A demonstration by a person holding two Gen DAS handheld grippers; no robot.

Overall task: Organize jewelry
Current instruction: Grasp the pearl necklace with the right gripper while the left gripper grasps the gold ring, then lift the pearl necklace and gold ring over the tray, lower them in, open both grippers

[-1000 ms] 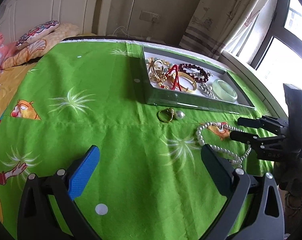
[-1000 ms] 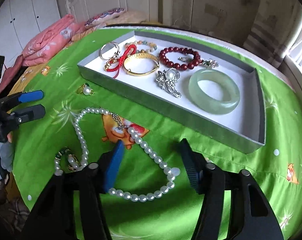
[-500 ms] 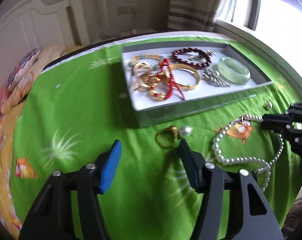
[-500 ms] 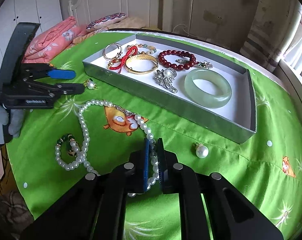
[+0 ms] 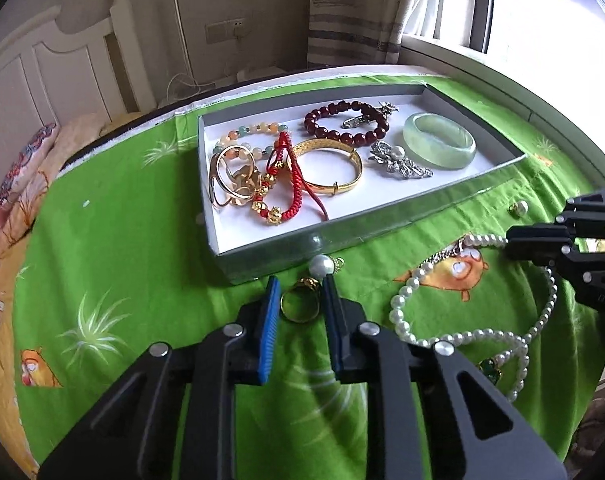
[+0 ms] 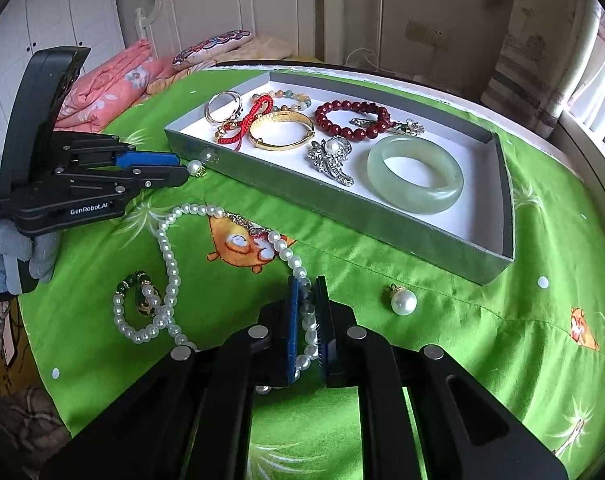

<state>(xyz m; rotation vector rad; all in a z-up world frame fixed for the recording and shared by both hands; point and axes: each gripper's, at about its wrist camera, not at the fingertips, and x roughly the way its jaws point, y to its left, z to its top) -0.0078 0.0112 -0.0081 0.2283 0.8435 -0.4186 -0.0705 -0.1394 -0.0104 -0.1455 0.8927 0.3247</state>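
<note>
A green cartoon-print cloth (image 5: 102, 264) fills both views, and on it, in the upper middle of each frame, sits a grey tray (image 6: 342, 204) already holding bangles, bead bracelets and a brooch (the pale jade bangle (image 6: 415, 179) is the biggest). The pearl necklace (image 6: 170, 264) sprawls across the cloth below the tray, and the right gripper (image 6: 305, 312) is clamped on a stretch of it. Lower centre of the left view, the left gripper (image 5: 301, 300) has its jaws narrowed around a gold ring (image 5: 298, 306), though contact is unclear. A loose pearl earring (image 6: 402, 300) lies right of the right gripper.
</note>
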